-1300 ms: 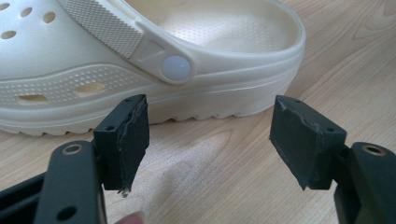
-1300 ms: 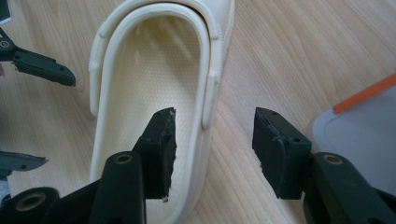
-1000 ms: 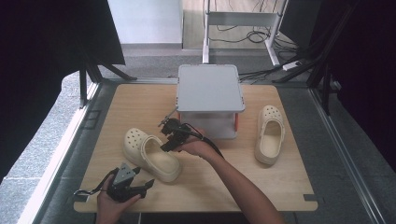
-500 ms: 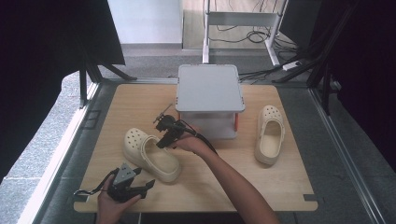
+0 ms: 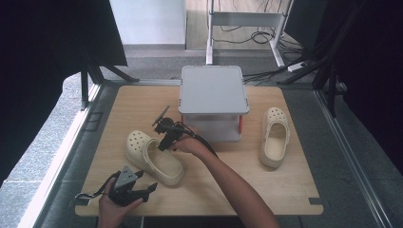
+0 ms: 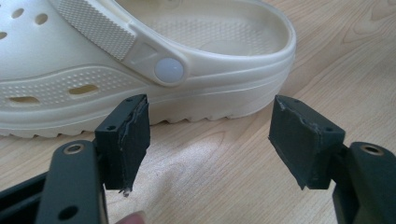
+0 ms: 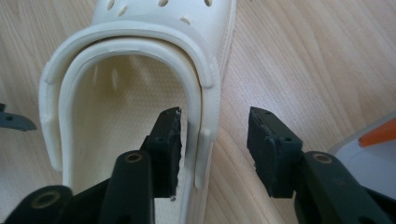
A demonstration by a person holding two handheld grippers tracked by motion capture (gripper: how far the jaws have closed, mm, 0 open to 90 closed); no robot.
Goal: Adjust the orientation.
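A cream clog [image 5: 152, 159] lies on the wooden table [image 5: 285, 190] at the left, its toe pointing to the far left. My right gripper [image 5: 164, 142] reaches down over its right side. In the right gripper view the jaws [image 7: 215, 149] straddle the clog's [image 7: 140, 51] side wall, one pad inside the shoe and one outside. They have just been closing, and a gap still shows at the outer pad. My left gripper [image 5: 145, 183] rests near the table's front edge, open, with bare wood between its jaws [image 6: 210, 140], just short of the clog's heel [image 6: 261, 60].
A second cream clog [image 5: 274, 137] lies at the right of the table. A grey box with a flat lid [image 5: 213, 90] stands at the back centre, close behind my right hand. Cables and a metal frame lie on the floor beyond the table.
My right gripper has shifted a little left and down onto the clog's side wall, and its jaws stand narrower. The left gripper has kept still.
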